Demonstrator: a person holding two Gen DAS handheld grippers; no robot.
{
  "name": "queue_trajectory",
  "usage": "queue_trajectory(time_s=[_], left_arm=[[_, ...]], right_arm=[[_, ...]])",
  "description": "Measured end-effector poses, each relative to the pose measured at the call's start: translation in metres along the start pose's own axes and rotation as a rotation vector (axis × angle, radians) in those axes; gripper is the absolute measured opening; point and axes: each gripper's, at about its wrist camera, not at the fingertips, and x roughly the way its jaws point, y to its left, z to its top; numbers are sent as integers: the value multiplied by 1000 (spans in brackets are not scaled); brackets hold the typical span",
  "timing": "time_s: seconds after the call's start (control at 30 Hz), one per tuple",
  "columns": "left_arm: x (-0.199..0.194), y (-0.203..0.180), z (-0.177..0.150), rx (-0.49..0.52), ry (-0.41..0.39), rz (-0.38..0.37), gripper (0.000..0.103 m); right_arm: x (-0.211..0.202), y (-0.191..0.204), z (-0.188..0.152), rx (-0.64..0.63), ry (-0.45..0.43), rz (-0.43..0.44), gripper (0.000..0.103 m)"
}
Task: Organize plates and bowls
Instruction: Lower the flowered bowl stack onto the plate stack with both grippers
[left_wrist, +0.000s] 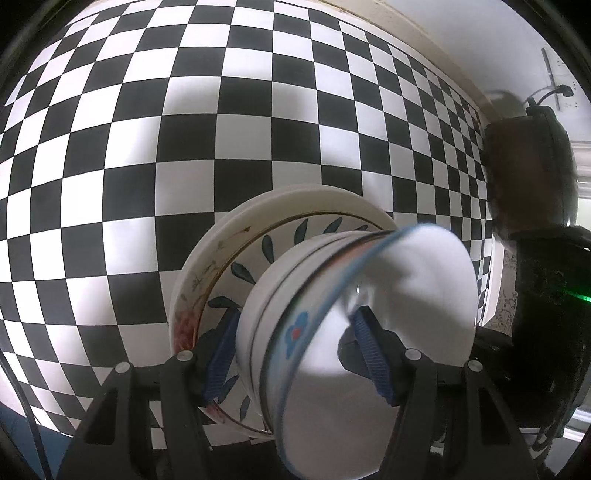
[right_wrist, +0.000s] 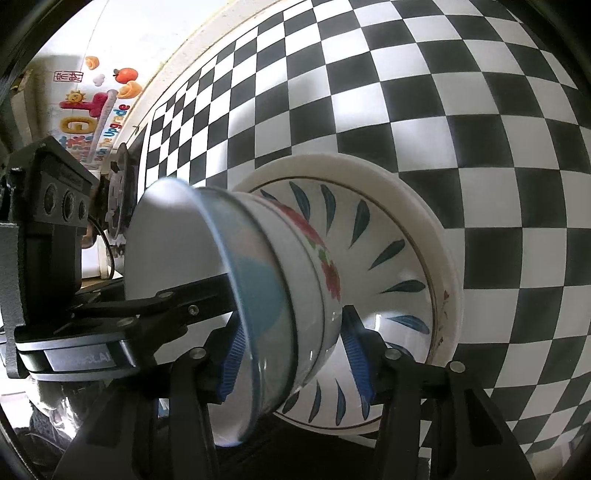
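Note:
A stack of nested bowls (left_wrist: 295, 295) sits on stacked plates (left_wrist: 236, 251) on the checkered cloth. The top bowl (left_wrist: 388, 314) has a blue rim and a blue flower. My left gripper (left_wrist: 295, 354) straddles the bowl stack, blue pads on each side of it, one pad inside the top bowl. In the right wrist view my right gripper (right_wrist: 295, 362) likewise straddles the bowls (right_wrist: 258, 277), one pad inside the top bowl, the other against the flowered bowl's wall above the leaf-patterned plate (right_wrist: 388, 277). The left gripper's body (right_wrist: 55, 229) shows opposite.
The black-and-white checkered cloth (left_wrist: 184, 129) covers the table around the stack. A white wall runs beyond the table's far edge, with colourful stickers (right_wrist: 96, 103). The right gripper's dark body (left_wrist: 535, 184) stands at the right of the left wrist view.

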Motion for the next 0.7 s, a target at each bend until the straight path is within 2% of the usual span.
queue_trajectory(time_s=[0.4,0.7], left_arm=[[0,2,1,1,4,1,61],[-3,-2,1,16,-9,46,59]], right_arm=[[-4,1,0,3,12,-22,49],[-5,4,-3,-2,10,-53,45]])
